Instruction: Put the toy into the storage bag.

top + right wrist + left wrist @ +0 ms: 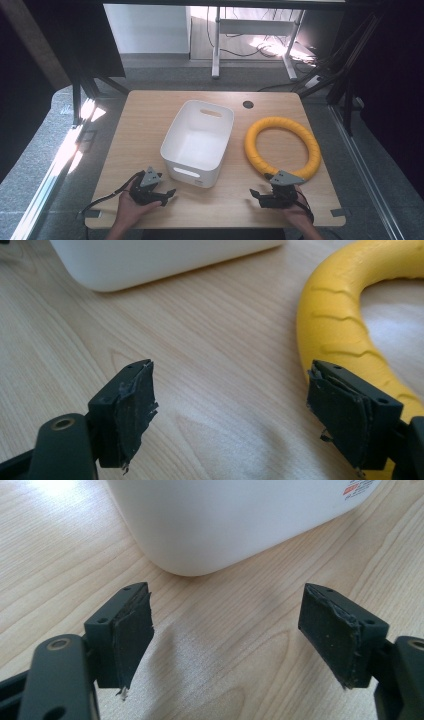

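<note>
Sunlit grey floor [45, 165] surrounds the wooden table [130, 150]; white desk legs [216, 45] behind.

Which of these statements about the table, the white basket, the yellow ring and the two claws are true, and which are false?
1. The yellow ring lies inside the white basket. False: it lies on the table, beside the basket.
2. The left claw is open with nothing between its jaws. True.
3. The right claw is shut on the ring. False: it is open, and the ring is beside one jaw.
4. The basket is empty. True.
5. The basket lies on its side. False: it stands upright.
</note>
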### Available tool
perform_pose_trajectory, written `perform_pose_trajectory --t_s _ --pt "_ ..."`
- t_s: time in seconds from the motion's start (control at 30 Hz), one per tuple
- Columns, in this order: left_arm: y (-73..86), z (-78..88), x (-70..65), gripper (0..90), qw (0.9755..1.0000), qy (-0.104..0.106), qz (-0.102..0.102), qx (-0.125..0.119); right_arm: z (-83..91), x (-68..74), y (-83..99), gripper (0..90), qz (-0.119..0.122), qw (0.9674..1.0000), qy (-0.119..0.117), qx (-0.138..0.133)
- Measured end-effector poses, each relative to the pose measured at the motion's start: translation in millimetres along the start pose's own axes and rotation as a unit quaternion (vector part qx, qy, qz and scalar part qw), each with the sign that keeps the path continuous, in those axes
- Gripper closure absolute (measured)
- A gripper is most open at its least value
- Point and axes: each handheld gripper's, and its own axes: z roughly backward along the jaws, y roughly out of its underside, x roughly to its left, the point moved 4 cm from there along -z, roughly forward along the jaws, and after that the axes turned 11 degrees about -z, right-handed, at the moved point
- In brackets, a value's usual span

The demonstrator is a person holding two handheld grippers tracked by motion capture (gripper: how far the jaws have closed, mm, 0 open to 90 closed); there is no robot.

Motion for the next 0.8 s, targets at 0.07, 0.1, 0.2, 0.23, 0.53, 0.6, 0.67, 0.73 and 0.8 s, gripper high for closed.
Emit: perform_pose_trajectory --t_s 0.07,0.1,0.2,0.23,0.53,0.6,0.67,0.73,0.8 --pt "-0.3 0.3 -0.5 21.2 1.0000 0.001 0.002 -0.002 0.5 1.8 0.9 19.5 0.002 1.0000 -0.004 0.004" --pt "-0.3 0.3 -0.5 20.9 1.0000 0.001 0.002 -0.002 0.5 1.8 0.9 19.5 0.002 1.0000 -0.004 0.004" --pt "-0.9 1.5 -1.1 20.3 1.0000 0.004 0.005 -0.005 2.6 7.5 1.5 19.8 0.009 0.9999 -0.012 0.008" --pt "-1.6 3.1 -0.7 20.0 0.9999 0.003 0.007 -0.010 4.3 11.2 0.9 20.3 0.019 0.9996 -0.019 0.009" --pt "-2.8 5.6 0.2 14.7 0.9998 0.002 0.012 -0.015 16.9 0.2 -18.3 23.9 0.022 0.9994 -0.026 0.004" --pt "-3.1 6.6 0.7 14.3 0.9998 0.001 0.013 -0.017 21.7 -5.8 -25.2 24.6 0.023 0.9995 -0.022 0.009" --pt "-3.6 9.2 1.9 14.2 0.9997 -0.002 0.014 -0.019 23.7 -9.0 -28.6 25.1 0.024 0.9994 -0.019 0.013" --pt "-3.4 10.6 2.7 14.1 0.9997 -0.004 0.014 -0.017 26.8 -15.1 -35.1 25.6 0.028 0.9991 -0.019 0.024" --pt "-3.2 10.6 2.8 14.1 0.9998 -0.003 0.015 -0.015 27.3 -19.8 -41.2 25.6 0.037 0.9979 -0.028 0.045"
